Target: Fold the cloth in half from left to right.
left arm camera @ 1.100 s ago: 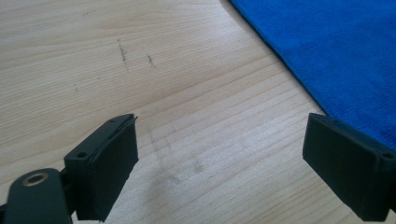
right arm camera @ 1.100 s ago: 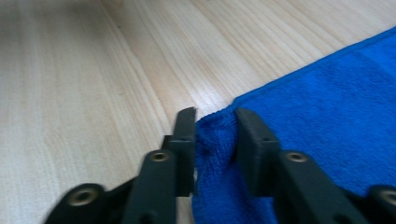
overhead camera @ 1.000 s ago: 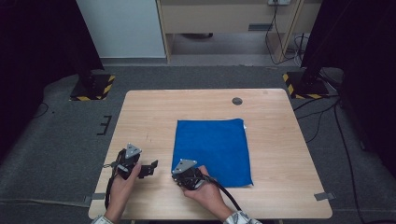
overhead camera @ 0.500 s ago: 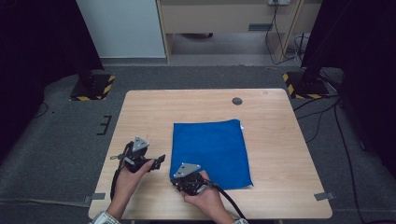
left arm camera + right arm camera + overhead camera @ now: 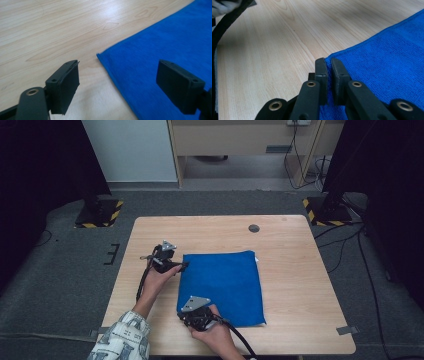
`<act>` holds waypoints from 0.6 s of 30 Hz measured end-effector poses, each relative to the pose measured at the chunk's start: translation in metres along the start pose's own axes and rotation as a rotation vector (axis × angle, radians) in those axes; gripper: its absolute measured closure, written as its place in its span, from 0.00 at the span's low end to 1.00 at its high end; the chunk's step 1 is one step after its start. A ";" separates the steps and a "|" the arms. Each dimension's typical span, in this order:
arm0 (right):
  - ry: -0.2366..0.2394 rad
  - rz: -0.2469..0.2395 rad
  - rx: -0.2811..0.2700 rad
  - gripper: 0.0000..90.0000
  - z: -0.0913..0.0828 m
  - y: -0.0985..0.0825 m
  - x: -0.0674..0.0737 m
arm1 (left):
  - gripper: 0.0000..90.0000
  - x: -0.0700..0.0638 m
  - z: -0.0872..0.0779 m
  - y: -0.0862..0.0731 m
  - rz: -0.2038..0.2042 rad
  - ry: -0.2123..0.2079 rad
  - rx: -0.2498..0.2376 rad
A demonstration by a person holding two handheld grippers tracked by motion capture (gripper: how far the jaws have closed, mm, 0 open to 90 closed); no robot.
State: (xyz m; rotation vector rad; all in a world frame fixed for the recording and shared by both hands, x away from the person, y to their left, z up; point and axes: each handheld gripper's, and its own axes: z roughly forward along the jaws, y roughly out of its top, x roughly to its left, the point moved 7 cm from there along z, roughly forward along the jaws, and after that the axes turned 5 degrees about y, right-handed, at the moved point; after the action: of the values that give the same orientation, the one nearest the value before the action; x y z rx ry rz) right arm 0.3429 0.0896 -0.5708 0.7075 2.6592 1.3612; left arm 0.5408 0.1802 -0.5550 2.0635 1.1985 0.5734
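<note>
A blue cloth (image 5: 225, 285) lies flat on the wooden table (image 5: 300, 245). My left gripper (image 5: 184, 266) is at the cloth's far left corner. In the left gripper view the left gripper (image 5: 120, 77) is open and its jaws have just been closing a little. The cloth's corner (image 5: 110, 62) lies on the table between and just ahead of the jaws, and neither pad touches it. My right gripper (image 5: 186, 318) is at the near left corner. In the right gripper view the right gripper (image 5: 329, 62) is shut on the cloth's edge (image 5: 372, 55).
A small dark round disc (image 5: 254, 228) sits in the tabletop near the far edge. A white tag (image 5: 257, 260) sticks out at the cloth's far right corner. Stands with yellow-black striped bases (image 5: 100, 215) (image 5: 325, 210) are on the floor beyond the table.
My left hand has carried its gripper from the near left of the table away and to the right, up to the cloth's far left corner. The right gripper has stayed shut at the near corner.
</note>
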 end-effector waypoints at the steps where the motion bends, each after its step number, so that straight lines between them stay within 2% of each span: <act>1: 0.000 0.000 0.000 0.94 0.000 0.000 0.000 | 0.22 0.000 0.000 0.000 0.000 0.000 0.000; 2: -0.005 -0.009 0.004 0.94 0.001 0.000 0.000 | 0.23 0.002 0.009 0.001 0.010 0.005 0.017; 3: -0.005 -0.009 0.004 0.94 0.001 0.000 0.000 | 0.23 0.002 0.009 0.001 0.010 0.005 0.017; 4: -0.010 -0.016 0.006 0.94 0.001 0.000 0.002 | 0.25 0.004 0.015 0.003 -0.010 0.006 0.005; 7: -0.012 -0.018 0.011 0.94 0.000 -0.001 0.003 | 0.28 0.004 0.020 0.003 -0.007 0.001 -0.009; 8: -0.013 -0.019 0.009 0.94 0.000 -0.001 0.003 | 0.28 0.003 0.027 0.001 0.002 0.007 0.030; 11: -0.013 -0.018 0.005 0.94 0.000 -0.001 0.004 | 0.28 0.003 0.031 0.001 0.007 0.012 0.044; 14: -0.009 -0.027 0.009 0.94 -0.002 -0.001 0.005 | 0.32 0.001 0.037 0.000 0.001 0.013 0.059; 16: -0.010 -0.030 0.003 0.94 -0.004 -0.001 0.005 | 0.39 0.001 0.037 0.000 0.006 0.012 0.056; 17: -0.010 -0.030 0.003 0.94 -0.004 -0.001 0.005 | 0.39 0.000 0.037 0.001 0.008 0.006 0.050; 18: -0.012 -0.023 -0.001 0.94 -0.006 -0.001 0.004 | 0.48 -0.003 0.037 0.002 0.015 -0.003 0.041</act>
State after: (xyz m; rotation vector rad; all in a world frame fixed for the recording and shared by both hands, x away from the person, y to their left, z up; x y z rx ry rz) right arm 0.3377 0.0865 -0.5678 0.6807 2.6487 1.3481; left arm 0.5650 0.1647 -0.5788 2.1082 1.2037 0.5570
